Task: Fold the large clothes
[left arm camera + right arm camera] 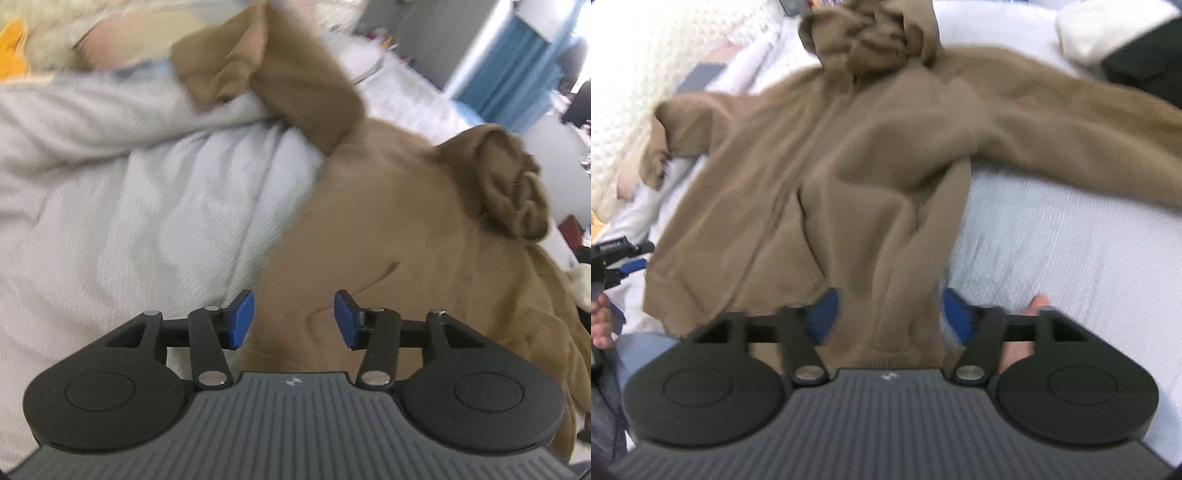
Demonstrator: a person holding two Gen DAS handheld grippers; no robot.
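A brown hoodie (pixel 849 155) lies spread on a white bedspread (pixel 1071 240), hood bunched at the far end, sleeves out to both sides. In the right wrist view my right gripper (pixel 886 317) stands wide open with the hoodie's hem bunched between its blue pads (pixel 955 314); the jaws do not press it. In the left wrist view my left gripper (pixel 293 319) is open and empty, hovering just above the hoodie's body (pixel 388 258), with the hood (pixel 513 181) ahead to the right and one sleeve (pixel 280 74) stretched up left.
A fluffy cream blanket (pixel 624 81) lies at the bed's far left, a white pillow and a dark item (pixel 1141 70) at the far right. The left gripper (pixel 617 258) shows at the left edge of the right wrist view. A blue curtain (pixel 517 66) hangs beyond the bed.
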